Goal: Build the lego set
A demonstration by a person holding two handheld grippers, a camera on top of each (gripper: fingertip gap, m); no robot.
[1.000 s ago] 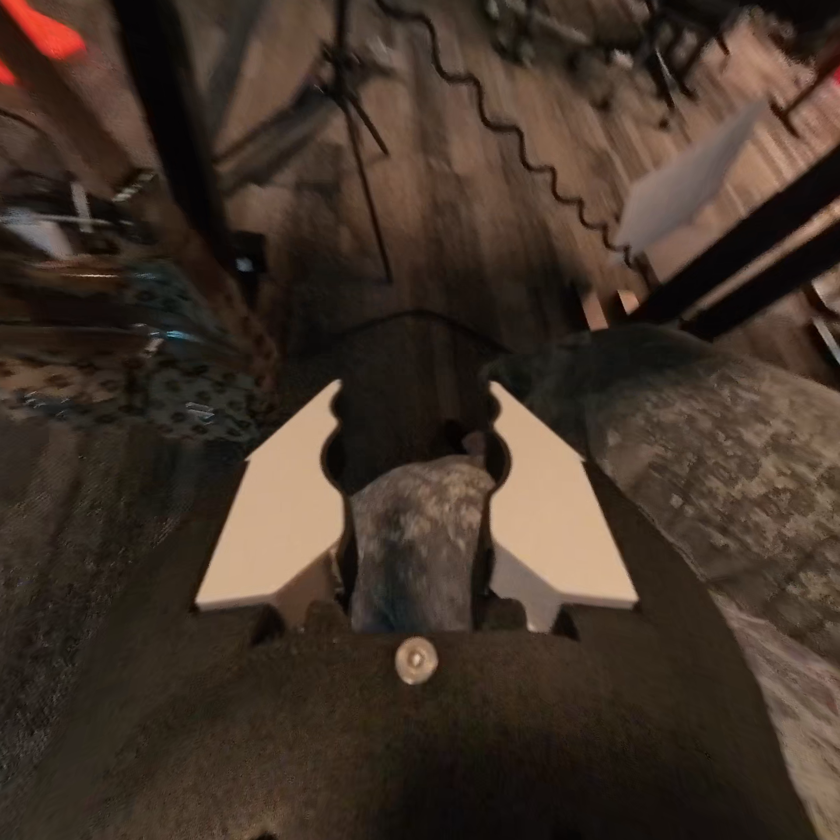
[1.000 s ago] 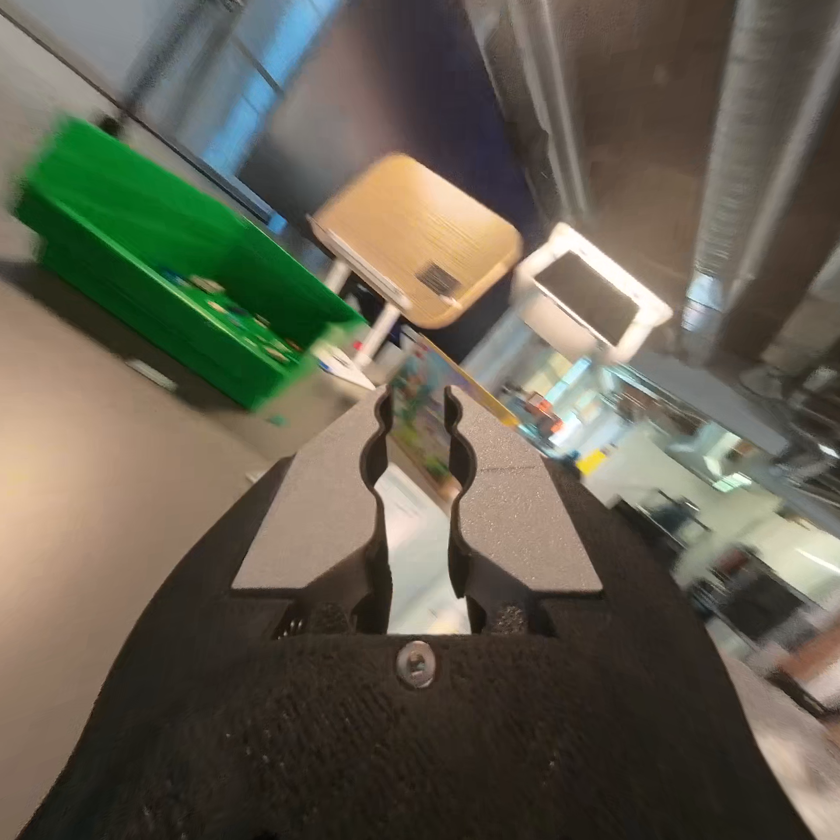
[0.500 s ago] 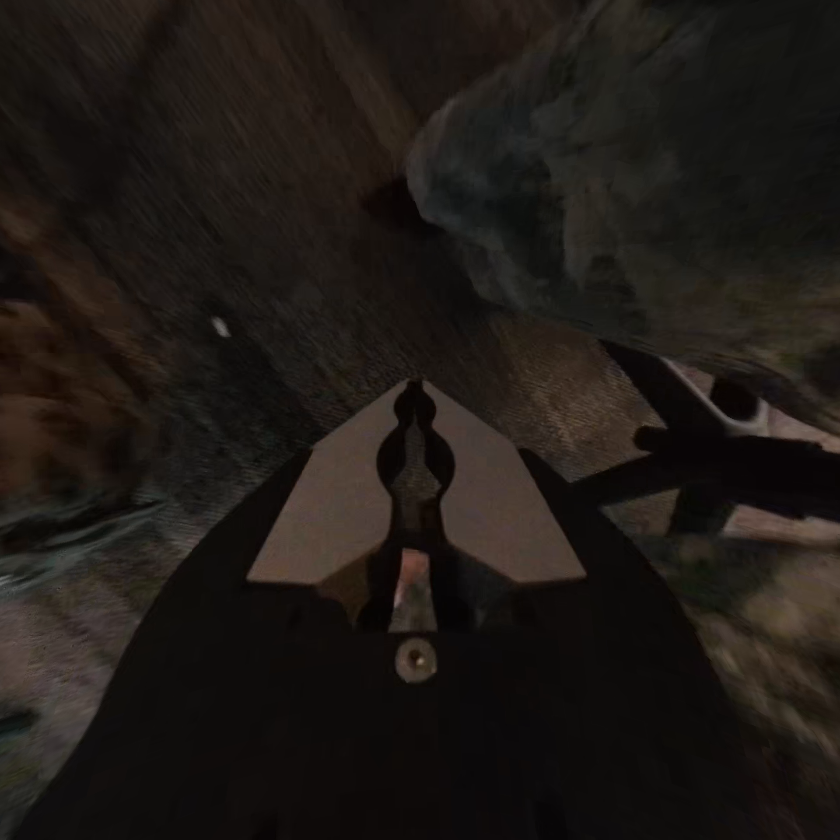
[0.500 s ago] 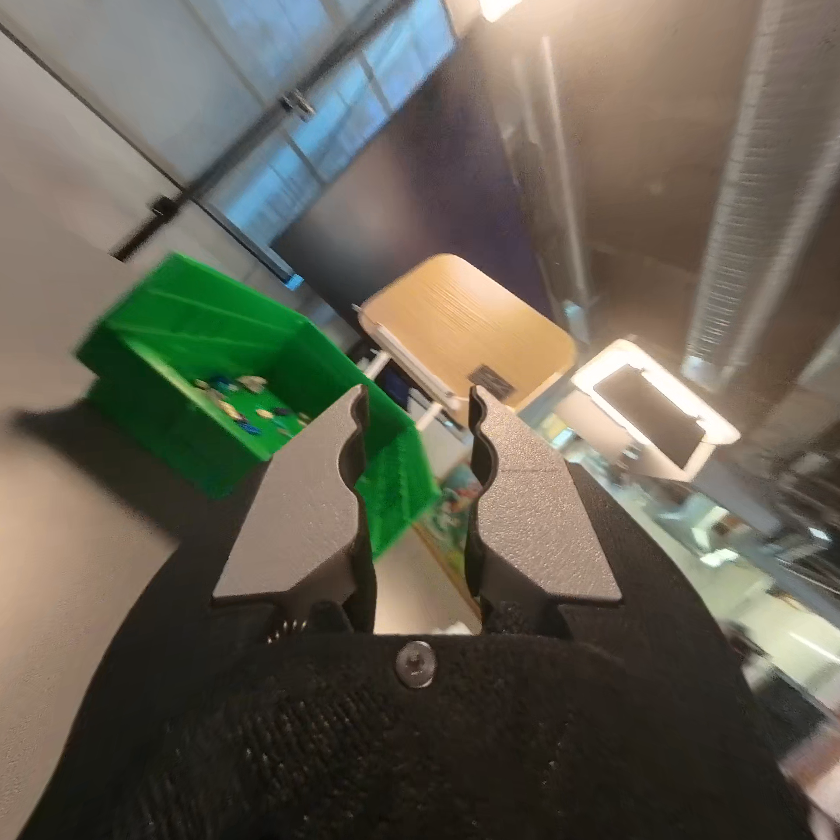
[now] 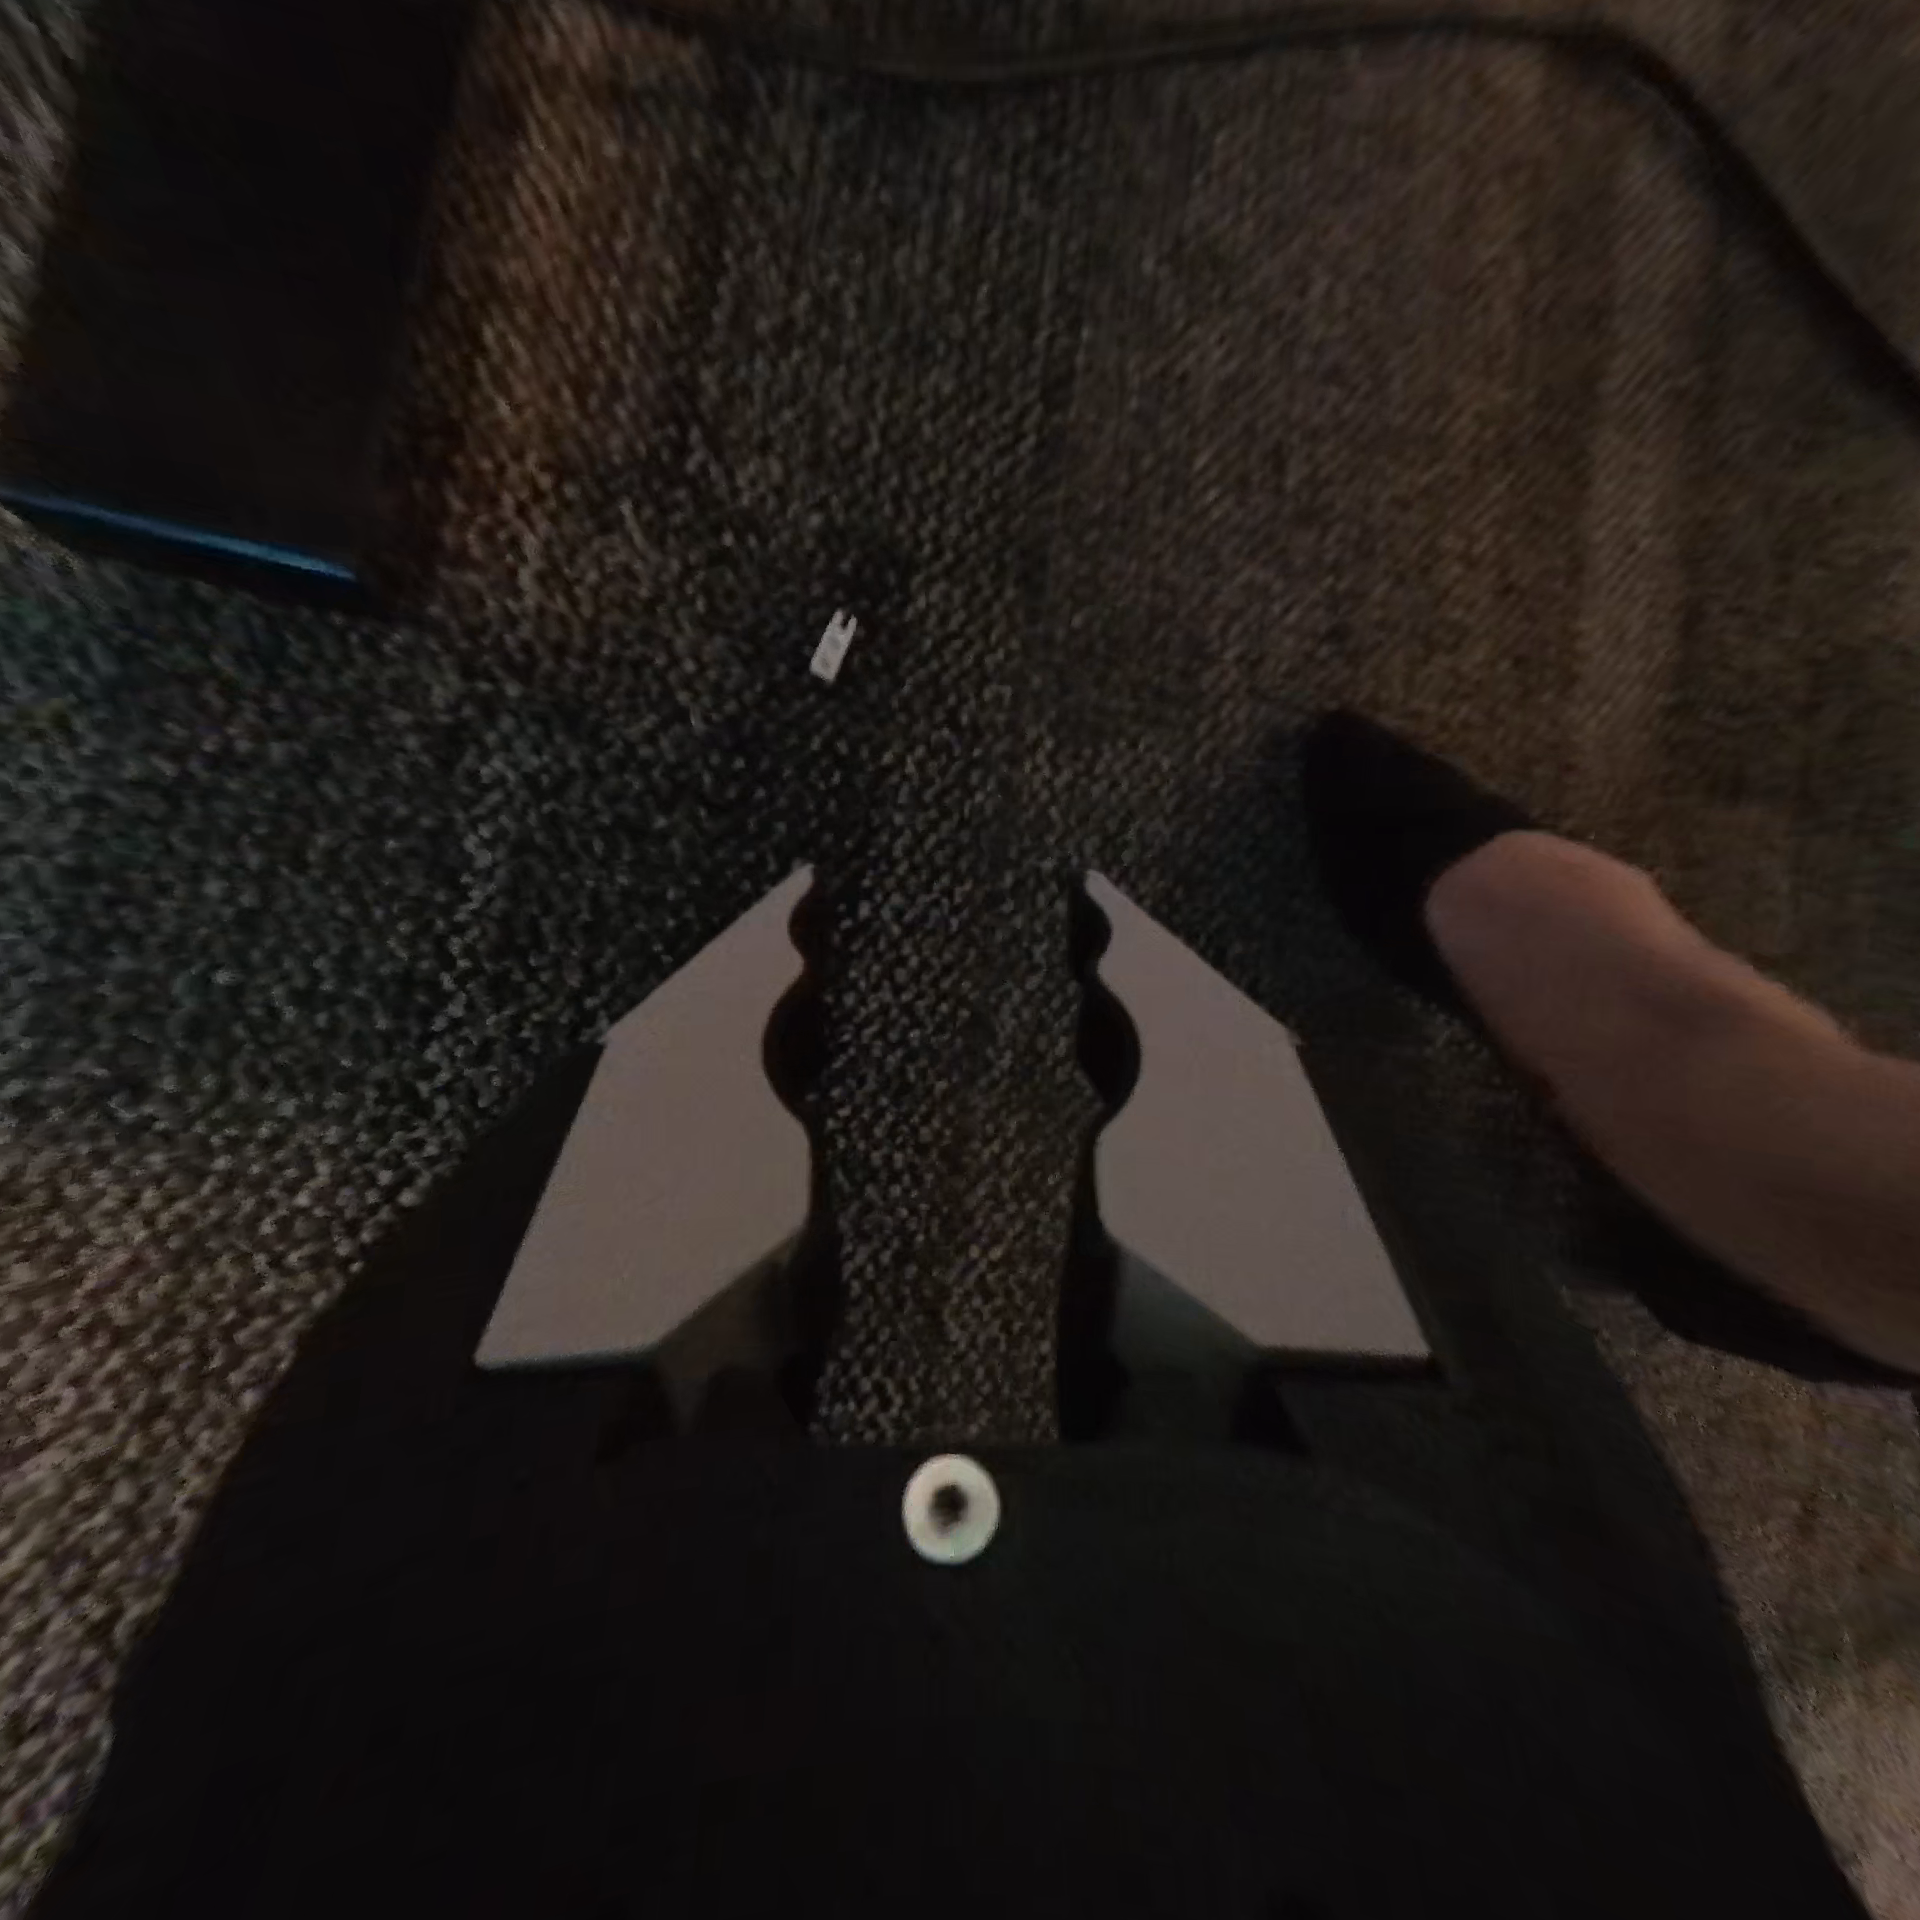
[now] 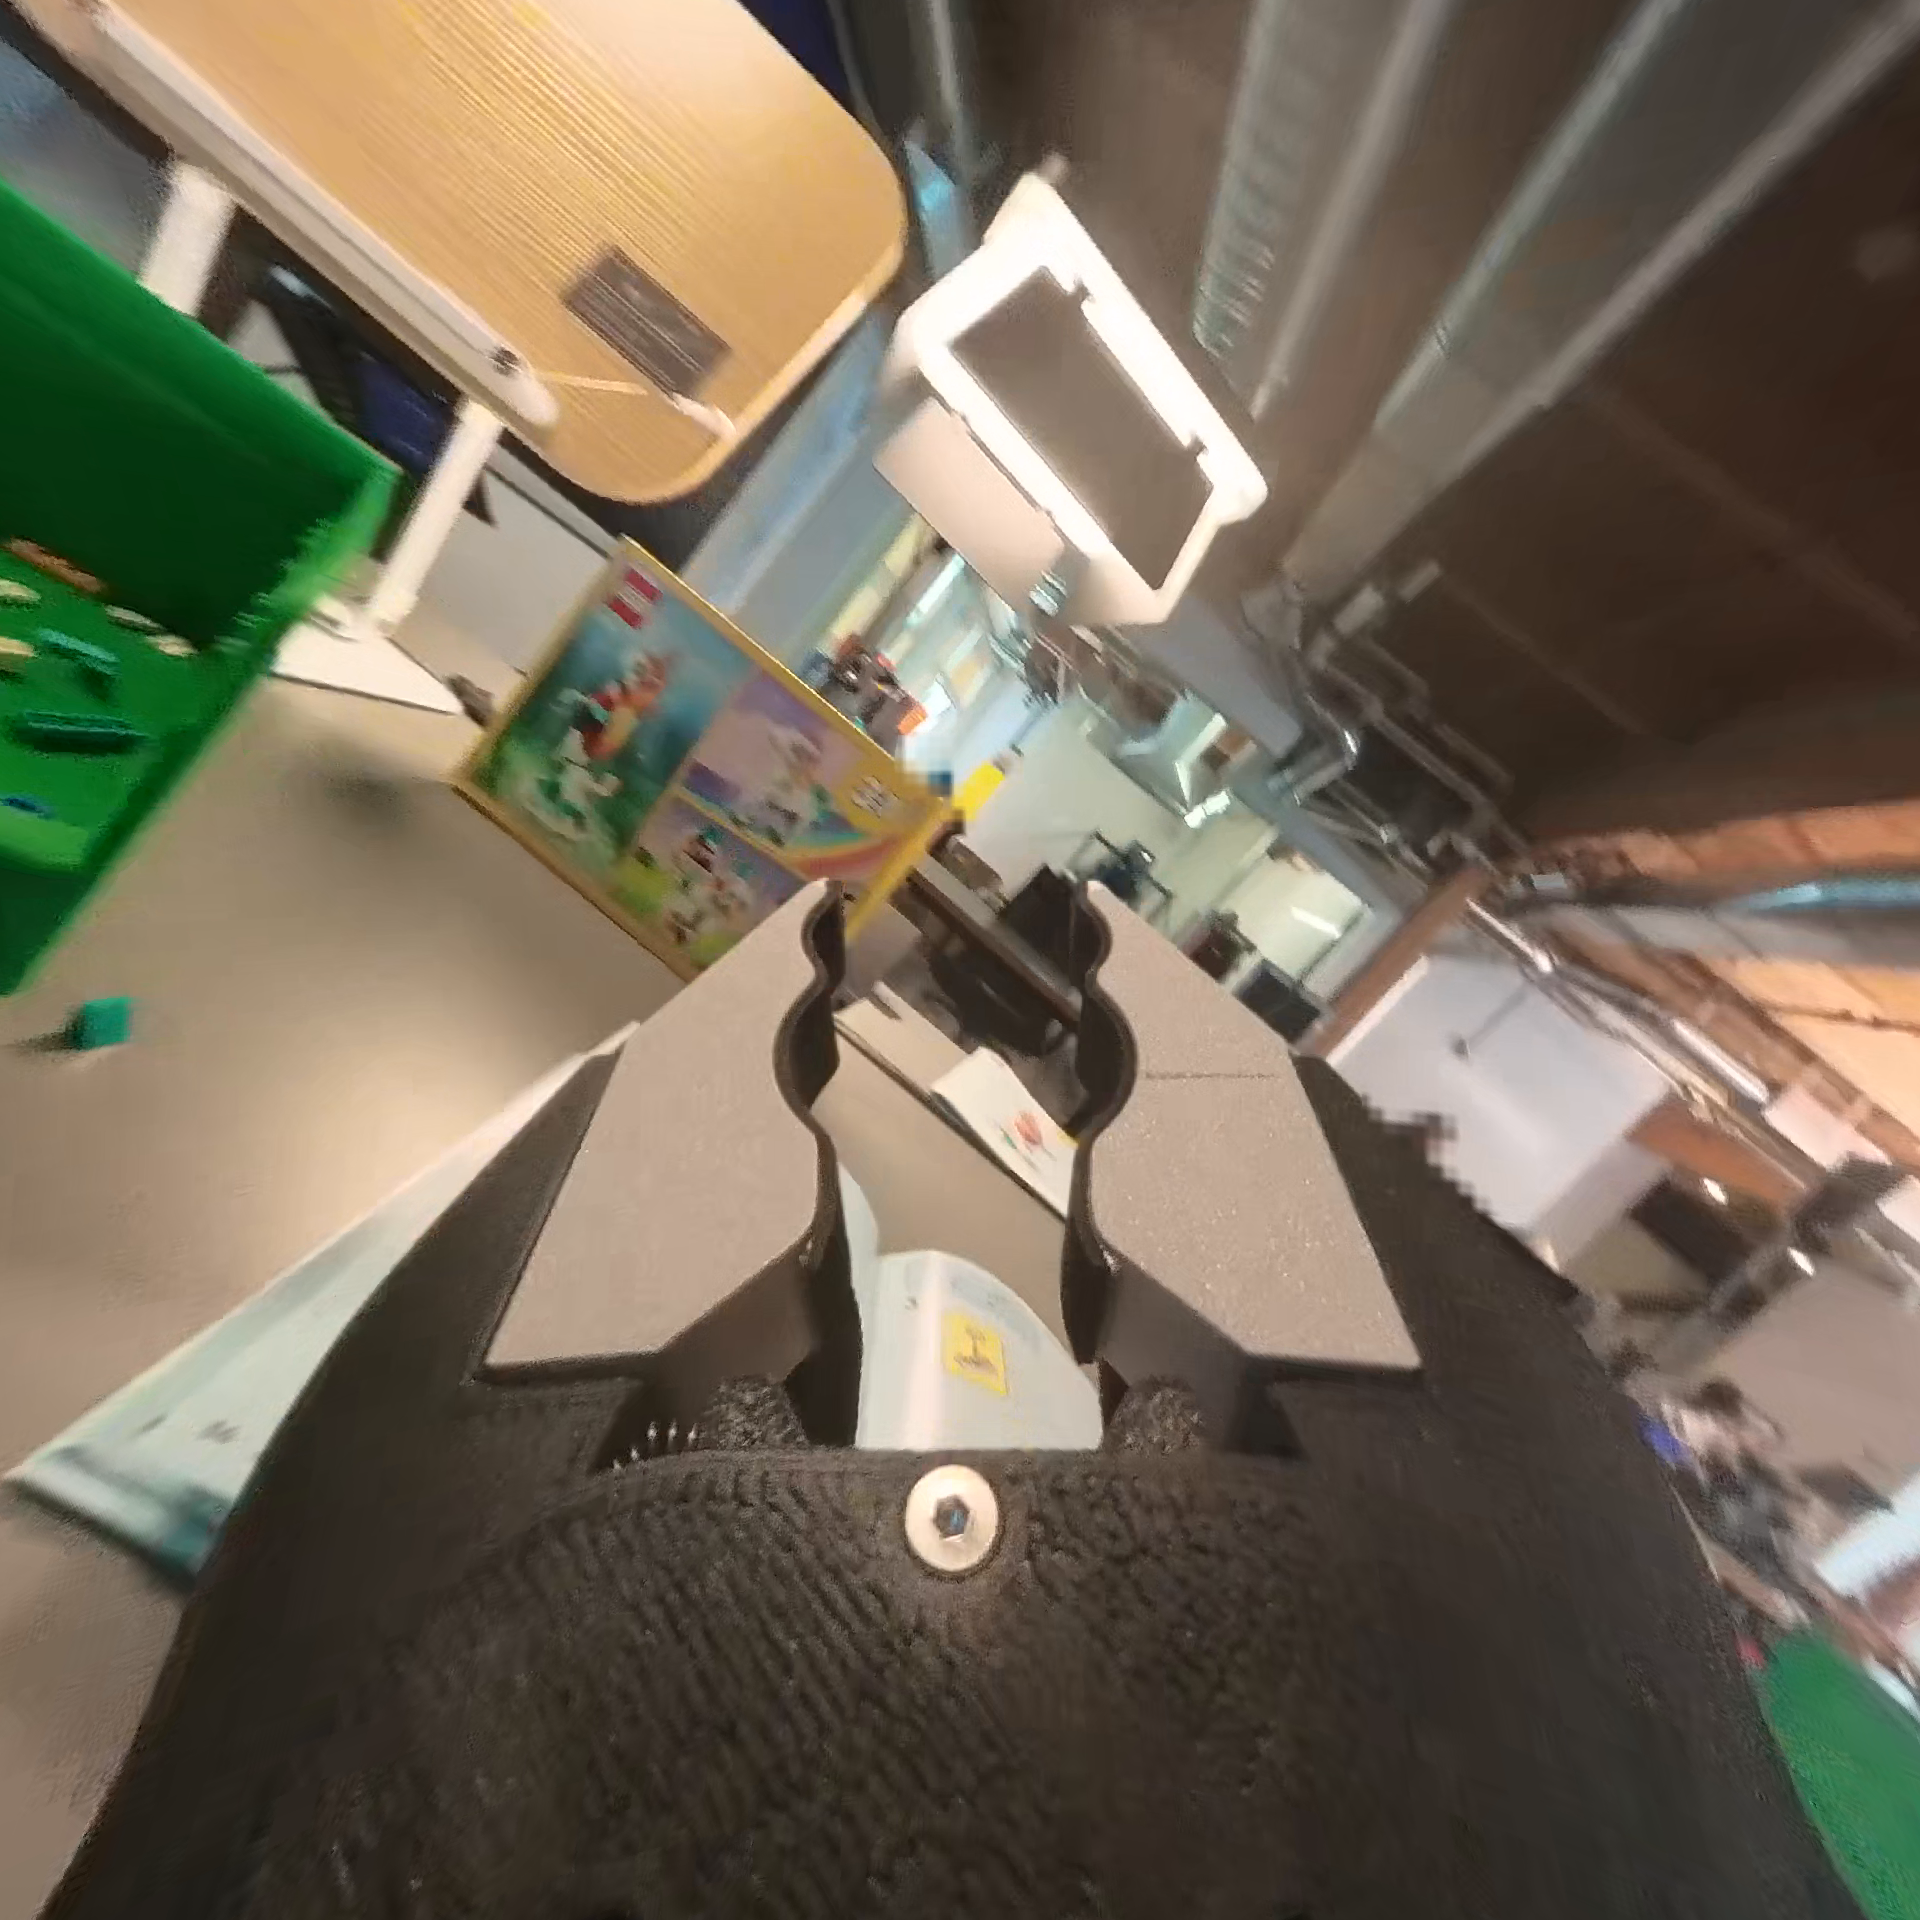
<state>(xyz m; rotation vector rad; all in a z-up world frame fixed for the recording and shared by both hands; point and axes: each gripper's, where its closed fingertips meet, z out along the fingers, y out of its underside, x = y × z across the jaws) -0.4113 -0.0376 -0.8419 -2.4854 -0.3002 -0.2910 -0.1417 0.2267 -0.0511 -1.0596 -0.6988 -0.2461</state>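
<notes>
In the left wrist view my left gripper (image 5: 948, 883) is open and empty, pointing down at a dark speckled carpet (image 5: 1039, 416). A tiny white piece (image 5: 833, 642) lies on the carpet just ahead of the fingertips. In the right wrist view my right gripper (image 6: 956, 904) is open and empty, held above a grey table (image 6: 260, 1039). A green bin (image 6: 125, 582) with several small bricks stands at the left. A small teal brick (image 6: 104, 1020) lies on the table beside it. The colourful set box (image 6: 686, 800) stands ahead of the fingertips.
A person's finger (image 5: 1621, 1049) reaches in from the right over the carpet. A dark object with a blue edge (image 5: 208, 312) lies at the upper left. A white paper sheet (image 6: 312, 1309) lies on the table under the right gripper. A wooden-topped table (image 6: 540, 208) stands behind the bin.
My left gripper swung down toward the carpet, shut, then opened again. My right gripper opened wider and swung right, so the bin slid left and the set box came to the middle.
</notes>
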